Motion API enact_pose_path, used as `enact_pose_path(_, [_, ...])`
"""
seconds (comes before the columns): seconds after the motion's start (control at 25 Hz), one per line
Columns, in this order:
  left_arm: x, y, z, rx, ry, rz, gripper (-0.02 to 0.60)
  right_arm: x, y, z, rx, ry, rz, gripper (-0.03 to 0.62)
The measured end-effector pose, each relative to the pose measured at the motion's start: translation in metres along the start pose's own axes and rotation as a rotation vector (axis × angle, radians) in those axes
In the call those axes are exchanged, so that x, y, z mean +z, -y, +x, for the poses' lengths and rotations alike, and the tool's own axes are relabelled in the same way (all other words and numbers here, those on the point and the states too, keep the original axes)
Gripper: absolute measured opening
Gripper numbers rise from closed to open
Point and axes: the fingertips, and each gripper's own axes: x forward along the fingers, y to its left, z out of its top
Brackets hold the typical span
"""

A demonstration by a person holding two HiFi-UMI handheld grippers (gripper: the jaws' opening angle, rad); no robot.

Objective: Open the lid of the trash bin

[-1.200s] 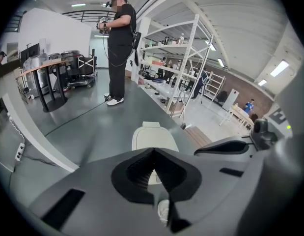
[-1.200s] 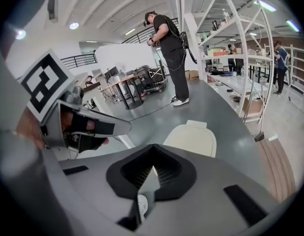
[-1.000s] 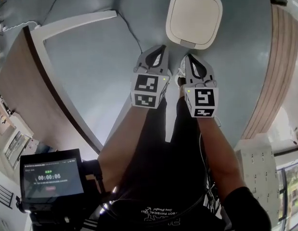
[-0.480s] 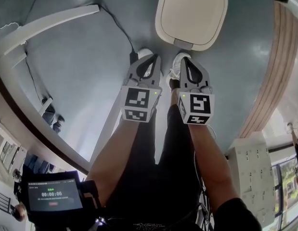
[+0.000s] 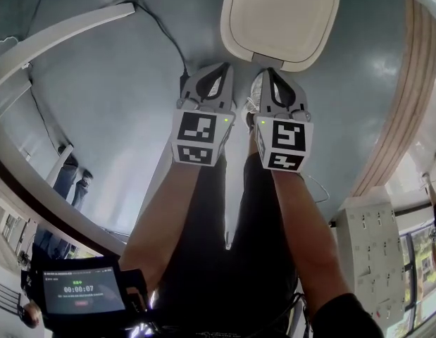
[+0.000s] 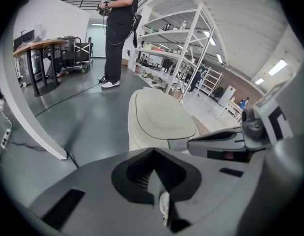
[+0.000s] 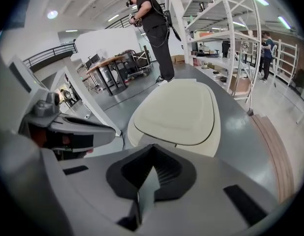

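The left gripper (image 5: 218,69) and right gripper (image 5: 265,74), jaws together and empty, hover just short of the closed lid (image 5: 281,16) of the trash bin (image 6: 137,140), presumably approaching its front edge.

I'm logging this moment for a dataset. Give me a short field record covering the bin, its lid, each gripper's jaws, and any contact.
bin: cream rounded-square plastic trash bin, standing on grey floor
lid: closed, lying flat
left gripper: jaws together, nothing between them
right gripper: jaws together, nothing between them
placement: grippers side by side, pointing at the bin's near edge
contact: none visible
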Motion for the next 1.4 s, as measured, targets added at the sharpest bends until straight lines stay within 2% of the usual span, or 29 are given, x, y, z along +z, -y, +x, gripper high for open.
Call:
enact_pose_path(0.6, [-0.006, 0.013, 0.001, -0.040, -0.028, 0.020, 0.000, -0.014, -0.003, -0.007, -0.079, -0.040, 0.040, 0.000])
enact_pose_path(0.96, [0.015, 0.022, 0.004, -0.055, 0.011, 0.027, 0.000, -0.018, 0.001, -0.009, -0.102, -0.060, 0.058, 0.000])
enact_pose_path(1.16, [0.016, 0.033, -0.003, -0.091, 0.010, 0.052, 0.000, -0.007, -0.003, -0.013, -0.100, -0.020, 0.044, 0.000])
enact_pose_path(1.4, [0.030, 0.025, -0.028, -0.087, 0.008, 0.054, 0.000, 0.019, -0.020, -0.027, -0.100, -0.008, 0.040, 0.000])
